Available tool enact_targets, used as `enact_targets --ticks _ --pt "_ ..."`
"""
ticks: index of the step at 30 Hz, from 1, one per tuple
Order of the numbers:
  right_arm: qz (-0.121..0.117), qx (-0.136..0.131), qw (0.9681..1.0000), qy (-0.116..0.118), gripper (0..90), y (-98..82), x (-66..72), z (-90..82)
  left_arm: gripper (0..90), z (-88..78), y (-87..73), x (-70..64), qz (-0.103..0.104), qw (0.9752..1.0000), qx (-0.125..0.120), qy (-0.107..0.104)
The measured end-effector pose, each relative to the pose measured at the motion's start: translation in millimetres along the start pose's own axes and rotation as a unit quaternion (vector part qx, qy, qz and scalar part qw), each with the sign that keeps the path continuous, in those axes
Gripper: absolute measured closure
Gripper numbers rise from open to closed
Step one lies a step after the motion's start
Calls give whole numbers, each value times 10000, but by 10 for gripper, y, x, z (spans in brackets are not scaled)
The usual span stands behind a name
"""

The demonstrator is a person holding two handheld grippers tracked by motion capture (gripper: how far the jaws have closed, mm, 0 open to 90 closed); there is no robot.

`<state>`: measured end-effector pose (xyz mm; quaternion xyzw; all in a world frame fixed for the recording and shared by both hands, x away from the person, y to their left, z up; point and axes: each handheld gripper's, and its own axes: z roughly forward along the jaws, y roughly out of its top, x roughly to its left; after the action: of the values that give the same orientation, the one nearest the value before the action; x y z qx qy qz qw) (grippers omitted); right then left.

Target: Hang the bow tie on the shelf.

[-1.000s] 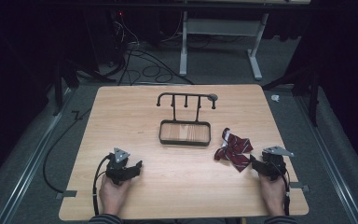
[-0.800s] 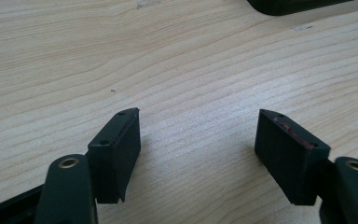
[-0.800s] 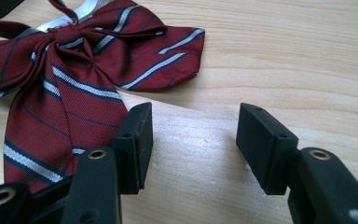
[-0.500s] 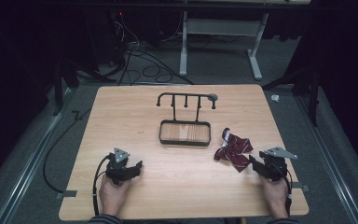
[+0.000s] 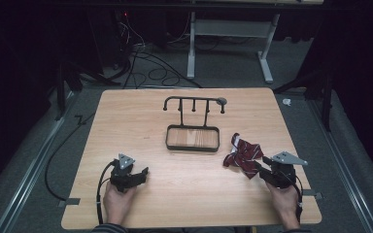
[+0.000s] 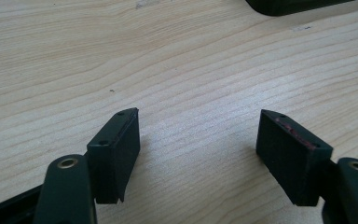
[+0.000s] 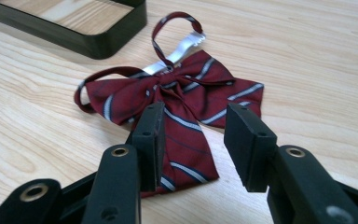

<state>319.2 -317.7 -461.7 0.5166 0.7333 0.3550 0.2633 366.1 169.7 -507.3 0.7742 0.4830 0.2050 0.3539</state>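
A dark red bow tie [image 5: 243, 155] with pale stripes lies flat on the wooden table at the right, its strap looped behind it. My right gripper [image 5: 259, 168] sits at its near edge. In the right gripper view the jaws [image 7: 196, 116] straddle the lower tail of the bow tie [image 7: 186, 93]. They have just been closing, the tail lies between them, and a gap remains at the right pad. My left gripper [image 5: 143, 173] rests at the front left, open [image 6: 198, 121] over bare wood.
A black stand with a hook bar [image 5: 193, 101] and a rectangular tray base [image 5: 193, 147] stands mid-table, left of the tie; its rim [image 7: 98, 44] is near the strap. Cables trail off the table's left side and across the floor behind.
The right gripper has lifted a little at the bow tie's near edge. The left hand and gripper have kept still.
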Motion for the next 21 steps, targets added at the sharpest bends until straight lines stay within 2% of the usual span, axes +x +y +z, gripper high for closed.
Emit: enact_targets --ticks 9,14,21 --pt "-170 -85 9997 120 609 95 93 11 308 -2 0 3 -8 10000 4 -13" --pt "-144 -94 9997 184 609 141 115 27 308 -1 -1 2 -4 10000 -1 -4" --pt "-258 -112 9992 284 612 243 182 66 308 -2 0 3 -6 10000 4 -12"
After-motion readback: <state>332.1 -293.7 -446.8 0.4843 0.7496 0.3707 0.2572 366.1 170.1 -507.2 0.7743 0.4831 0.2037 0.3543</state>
